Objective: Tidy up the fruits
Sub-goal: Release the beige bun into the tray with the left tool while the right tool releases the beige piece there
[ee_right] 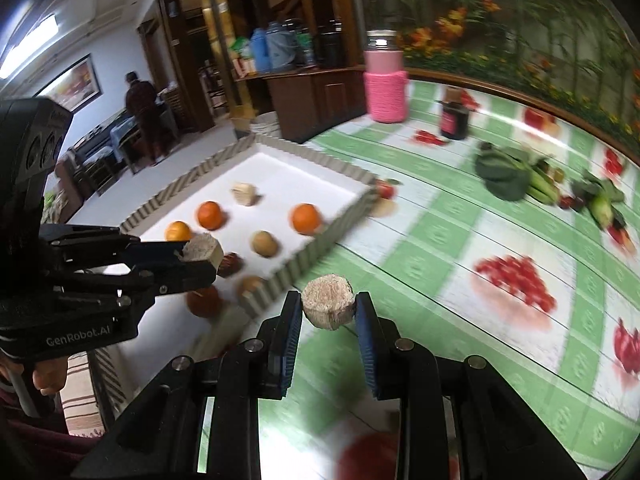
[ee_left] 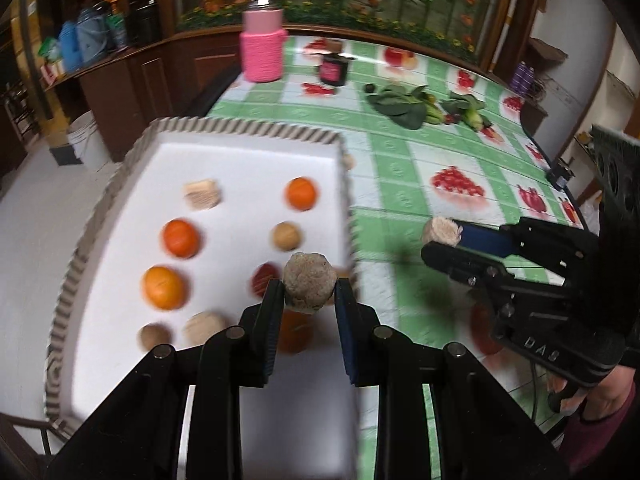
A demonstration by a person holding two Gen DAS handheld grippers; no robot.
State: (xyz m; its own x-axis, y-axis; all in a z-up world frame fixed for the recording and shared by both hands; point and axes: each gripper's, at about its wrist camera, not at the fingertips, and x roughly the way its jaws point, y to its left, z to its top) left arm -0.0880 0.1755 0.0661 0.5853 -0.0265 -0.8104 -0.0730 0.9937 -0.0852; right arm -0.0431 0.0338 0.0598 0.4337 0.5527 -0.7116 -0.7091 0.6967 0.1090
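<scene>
Beige, rough-faced chunk (ee_left: 309, 285) pinched between the pads of the left tool (ee_left: 308, 312), held above the near edge of a white tray (ee_left: 256, 152) with a ribbed grey rim; a second beige chunk (ee_right: 328, 302) clamped likewise in the right tool (ee_right: 329, 320), over the green-checked tabletop (ee_right: 440, 240) just right of that tray. Spread across the tray: 3 oranges (ee_left: 181, 238), several tan pieces and 1 dark red fruit (ee_left: 265, 278), all blurred. Farther back on the tabletop: leafy greens (ee_left: 400, 106), a pink-sleeved jar (ee_left: 264, 40) and a small dark jar (ee_left: 334, 69).
</scene>
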